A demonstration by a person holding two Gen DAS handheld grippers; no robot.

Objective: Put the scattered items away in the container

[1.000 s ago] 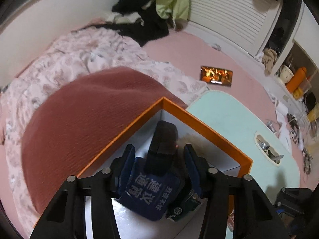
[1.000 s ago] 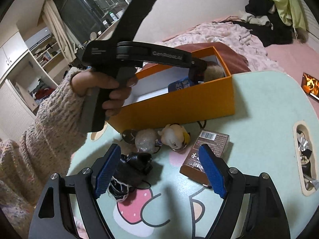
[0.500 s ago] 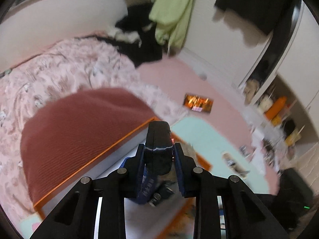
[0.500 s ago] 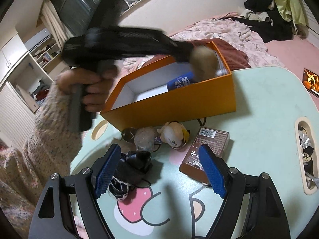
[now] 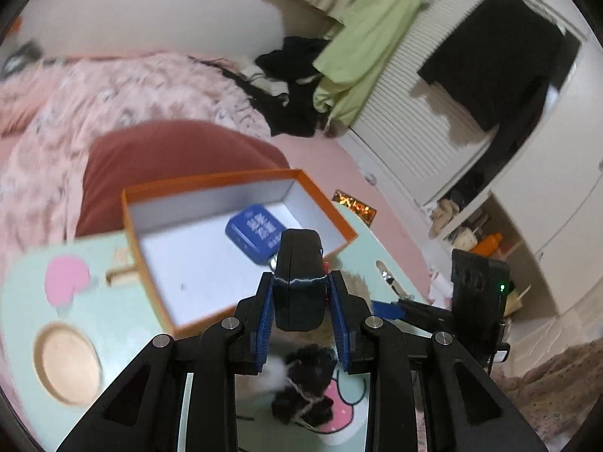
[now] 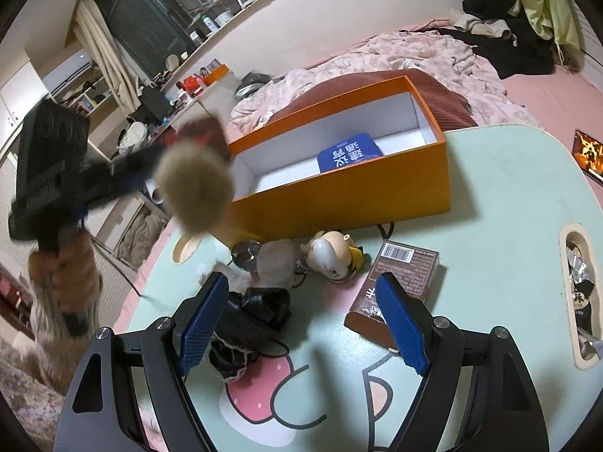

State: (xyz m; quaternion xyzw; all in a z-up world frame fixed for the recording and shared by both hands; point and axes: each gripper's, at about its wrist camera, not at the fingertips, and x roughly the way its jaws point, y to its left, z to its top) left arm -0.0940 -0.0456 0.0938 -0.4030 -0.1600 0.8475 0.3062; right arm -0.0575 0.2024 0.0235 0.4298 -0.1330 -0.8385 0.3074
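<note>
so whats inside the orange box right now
The orange box holds one blue packet with white characters, lying toward one end; the rest of the white floor in view is bare. The near wall hides part of the floor in the right wrist view.

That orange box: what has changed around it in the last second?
The left hand-held gripper closed on a black object with a fluffy pom-pom and lifted it out of the orange box. The blue pack, table items and open right hand-held gripper stayed put.
</note>
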